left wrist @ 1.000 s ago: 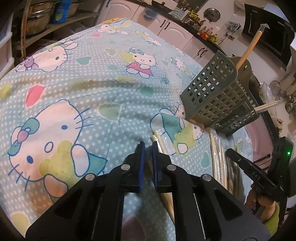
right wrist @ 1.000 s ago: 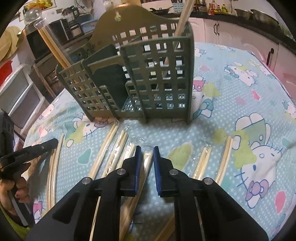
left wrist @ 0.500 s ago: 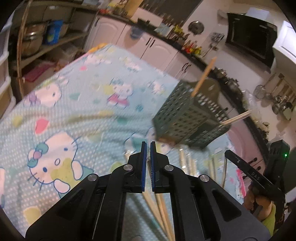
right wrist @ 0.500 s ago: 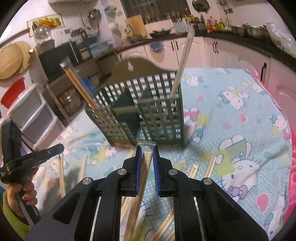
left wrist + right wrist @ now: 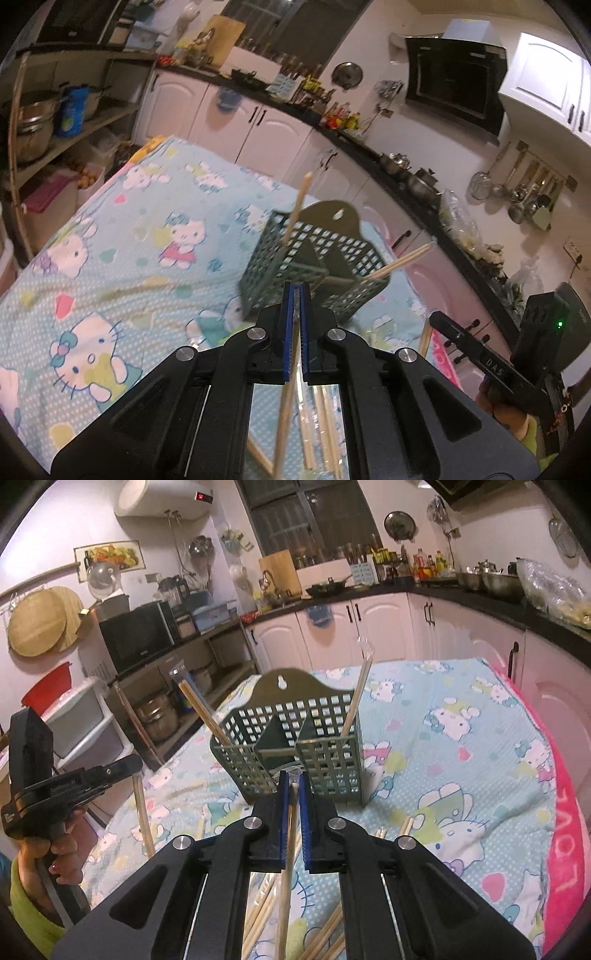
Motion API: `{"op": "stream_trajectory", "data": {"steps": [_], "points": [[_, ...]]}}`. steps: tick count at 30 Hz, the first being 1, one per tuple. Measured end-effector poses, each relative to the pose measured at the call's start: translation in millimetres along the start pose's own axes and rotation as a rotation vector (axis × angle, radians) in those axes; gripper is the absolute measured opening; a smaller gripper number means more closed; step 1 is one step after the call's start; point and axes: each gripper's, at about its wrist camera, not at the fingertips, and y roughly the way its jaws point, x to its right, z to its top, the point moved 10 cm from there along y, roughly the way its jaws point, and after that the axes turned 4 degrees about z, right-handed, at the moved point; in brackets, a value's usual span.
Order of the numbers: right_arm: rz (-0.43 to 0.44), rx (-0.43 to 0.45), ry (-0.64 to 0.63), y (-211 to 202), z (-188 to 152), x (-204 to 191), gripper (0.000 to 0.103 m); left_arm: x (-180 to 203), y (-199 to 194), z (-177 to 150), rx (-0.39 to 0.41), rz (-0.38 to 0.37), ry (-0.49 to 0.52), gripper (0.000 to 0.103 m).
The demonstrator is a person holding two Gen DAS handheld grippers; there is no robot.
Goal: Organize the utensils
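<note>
Wooden chopsticks, light, stiff, slippery: both tongs clenched on one each.
I hold left tongs (image 5: 294, 295) and right tongs (image 5: 290, 781) near stick tops, apparently; basket (image 5: 291, 734) just ahead on surface (image 5: 461, 775).

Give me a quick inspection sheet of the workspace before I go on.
Surface: table under a cartoon-cat tablecloth.
Job's things: green holder upright, wrapped chopsticks standing in both outer compartments; more wrapped chopsticks loose on the cloth.
Clutter: nothing seen on the table beyond these.
Grippers: left gripper shut on a chopstick pair; right gripper shut on a wrapped chopstick pair, jaws just closing.
Cables: nothing seen.
Surroundings: white cabinets, microwave, range hood.
</note>
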Motion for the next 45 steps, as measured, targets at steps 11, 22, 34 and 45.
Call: {"op": "stream_trajectory", "data": {"steps": [11,22,34,45], "points": [[0.004,0.089,-0.016,-27.5,26.6,-6.5,0.005,40.8,-4.8,26.9,0.050,-0.047,0.078,0.000],[0.000,0.179,-0.057,-43.7,65.4,-14.2,0.005,73.4,-11.7,65.8,0.121,-0.084,0.129,0.000],[-0.012,0.245,-0.079,-38.6,109.7,-15.6,0.005,109.3,-20.6,121.4,0.226,-0.124,0.160,0.000],[-0.026,0.296,-0.108,-30.0,148.0,-15.1,0.006,118.9,-13.7,156.7,0.296,-0.121,0.140,0.000]]}}
